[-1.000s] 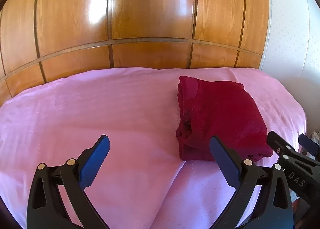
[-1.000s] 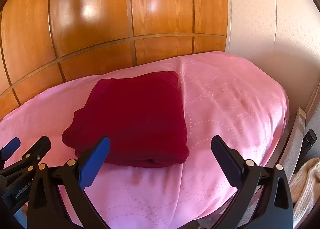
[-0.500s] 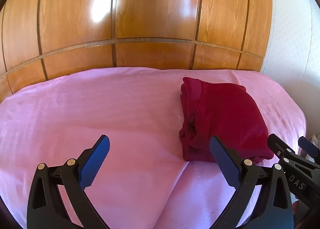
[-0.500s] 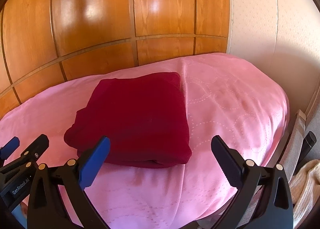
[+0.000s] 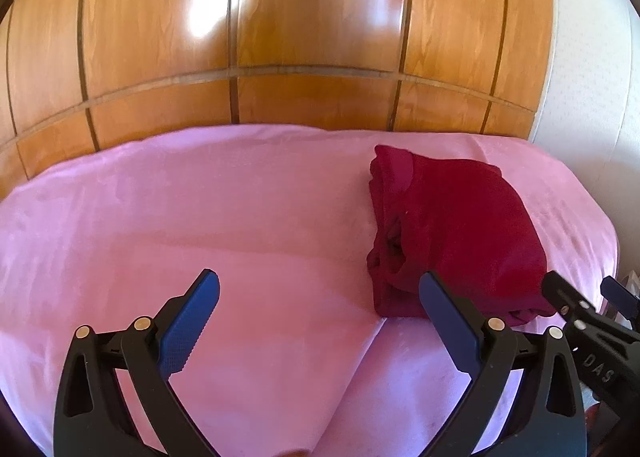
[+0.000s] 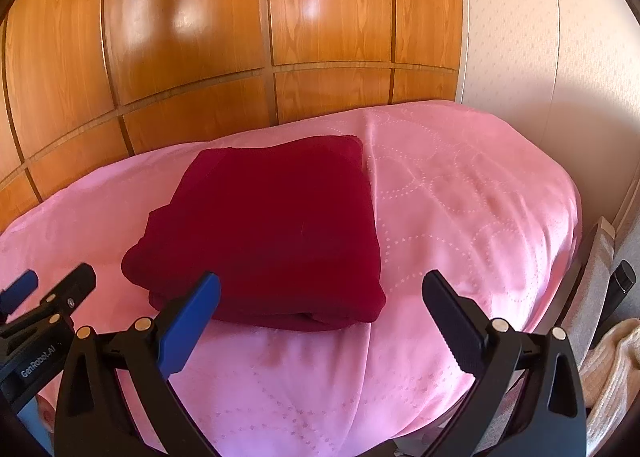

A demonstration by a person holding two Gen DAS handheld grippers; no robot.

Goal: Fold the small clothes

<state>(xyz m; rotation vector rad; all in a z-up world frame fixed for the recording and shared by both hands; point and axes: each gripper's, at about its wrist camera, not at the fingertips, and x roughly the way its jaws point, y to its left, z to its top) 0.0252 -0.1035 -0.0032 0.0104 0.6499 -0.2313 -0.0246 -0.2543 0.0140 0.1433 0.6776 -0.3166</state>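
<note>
Since the dark red garment [image 6: 264, 233] lies folded into a compact stack on the pink bed [image 6: 460, 217], folding looks finished; left tongs [image 5: 320, 317] and right tongs [image 6: 320, 317] gape wide, empty, just short of it.

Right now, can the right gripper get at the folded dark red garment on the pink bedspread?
Probably yes. The right gripper is open and empty, with the folded dark red garment just ahead, nothing between them on the pink bedspread.
</note>
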